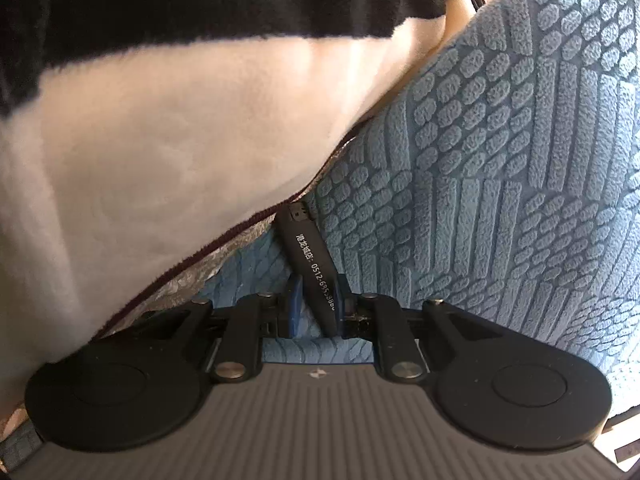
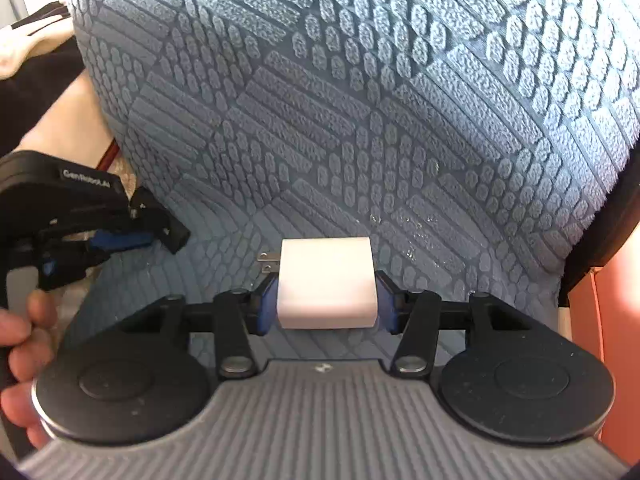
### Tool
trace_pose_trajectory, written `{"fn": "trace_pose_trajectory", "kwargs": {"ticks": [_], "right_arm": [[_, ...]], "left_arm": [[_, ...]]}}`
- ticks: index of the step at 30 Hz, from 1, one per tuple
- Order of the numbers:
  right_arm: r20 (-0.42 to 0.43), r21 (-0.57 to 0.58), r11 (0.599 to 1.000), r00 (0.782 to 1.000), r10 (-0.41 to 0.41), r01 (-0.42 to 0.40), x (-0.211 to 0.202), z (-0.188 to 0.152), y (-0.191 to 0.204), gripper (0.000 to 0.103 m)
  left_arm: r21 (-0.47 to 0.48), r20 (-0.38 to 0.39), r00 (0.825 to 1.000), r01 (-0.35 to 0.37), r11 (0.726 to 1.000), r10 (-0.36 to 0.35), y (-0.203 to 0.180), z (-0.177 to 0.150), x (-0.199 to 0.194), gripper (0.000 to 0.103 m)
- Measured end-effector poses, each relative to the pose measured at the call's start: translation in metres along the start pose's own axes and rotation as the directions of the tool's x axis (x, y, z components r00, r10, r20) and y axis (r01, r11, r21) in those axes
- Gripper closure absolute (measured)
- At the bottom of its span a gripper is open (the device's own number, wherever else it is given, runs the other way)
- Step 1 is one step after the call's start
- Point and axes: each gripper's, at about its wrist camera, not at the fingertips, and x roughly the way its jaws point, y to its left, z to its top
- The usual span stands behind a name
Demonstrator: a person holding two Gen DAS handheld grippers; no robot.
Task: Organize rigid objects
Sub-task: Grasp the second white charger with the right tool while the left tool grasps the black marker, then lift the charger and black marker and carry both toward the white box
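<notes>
So the white charger block (image 2: 328,282) sits right between the right tongs (image 2: 327,300), blue pads pressed on both its sides, prongs sticking out to its left, with the blue textured cushion (image 2: 360,120) under it. Left of the charger, the left tongs (image 1: 316,300) are clamped on a skinny black lighter (image 1: 306,248) with white print, over that same cushion, tip near a black-and-white fleece (image 1: 160,120).
</notes>
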Motion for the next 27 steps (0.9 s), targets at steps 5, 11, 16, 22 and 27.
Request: {"fn": "trace_pose_trajectory", "kwargs": {"ticks": [5,11,16,22,27], "right_arm": [[-0.007,0.020,1.000,1.000,0.007,-0.007,-0.014,-0.006,-0.015,0.050],[-0.011,0.023,1.000,1.000,0.007,-0.006,-0.022,-0.007,-0.025,0.050],[-0.011,0.024,1.000,1.000,0.003,-0.003,-0.023,-0.008,-0.025,0.050],[-0.016,0.028,1.000,1.000,0.001,-0.001,-0.021,-0.006,-0.021,0.050],[-0.020,0.032,0.999,1.000,-0.003,0.003,-0.021,-0.009,-0.022,0.050]], "left_arm": [[-0.024,0.010,0.999,0.044,0.999,-0.044,0.008,0.006,-0.008,0.086],[-0.010,0.014,0.997,0.075,0.997,-0.075,0.001,0.013,-0.023,0.086],[-0.016,0.004,1.000,-0.004,1.000,0.004,0.001,0.011,-0.014,0.085],[0.057,0.037,0.995,-0.090,0.994,0.088,-0.016,0.012,-0.005,0.054],[0.156,0.078,0.980,-0.194,0.968,0.184,-0.049,0.007,0.006,0.052]]}}
